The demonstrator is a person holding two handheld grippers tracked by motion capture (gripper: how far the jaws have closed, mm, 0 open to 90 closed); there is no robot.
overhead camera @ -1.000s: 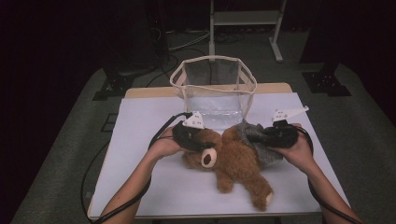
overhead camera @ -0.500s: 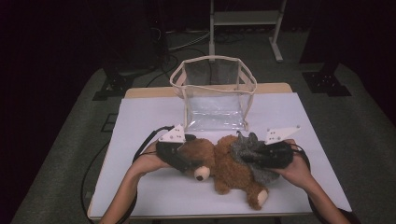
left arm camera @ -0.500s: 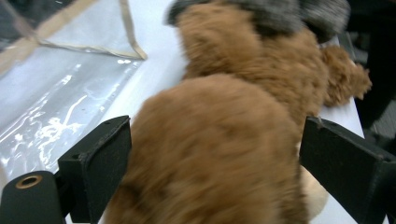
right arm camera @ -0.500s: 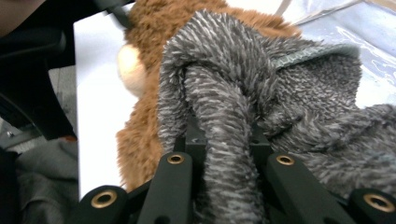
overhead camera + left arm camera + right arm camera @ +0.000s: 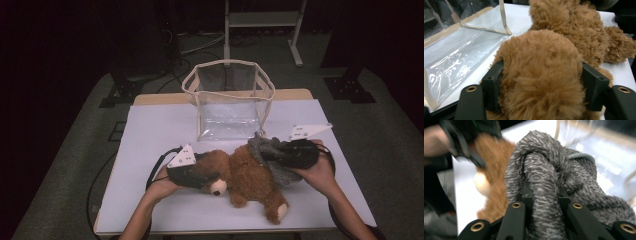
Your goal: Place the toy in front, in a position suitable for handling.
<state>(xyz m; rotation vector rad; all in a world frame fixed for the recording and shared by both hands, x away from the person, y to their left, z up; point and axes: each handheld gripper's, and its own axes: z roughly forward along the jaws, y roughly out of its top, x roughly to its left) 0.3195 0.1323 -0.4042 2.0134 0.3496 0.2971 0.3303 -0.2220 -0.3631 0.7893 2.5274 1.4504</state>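
Lying near the desk's (image 5: pixel 150 125) front edge, the teddy bear (image 5: pixel 247 175) has its head clamped in the left gripper's (image 5: pixel 202 175) jaws; the right gripper's (image 5: pixel 267 156) jaws pinch its grey garment (image 5: pixel 272 155).

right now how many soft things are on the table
2: a brown teddy bear lying at the table's near middle, its head in the left tongs, and a grey knitted piece against its right side, pinched in the right tongs.

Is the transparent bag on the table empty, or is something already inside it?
Empty. The clear bag stands upright and open at the top, and nothing shows through its walls; the teddy bear and the grey cloth lie outside it.
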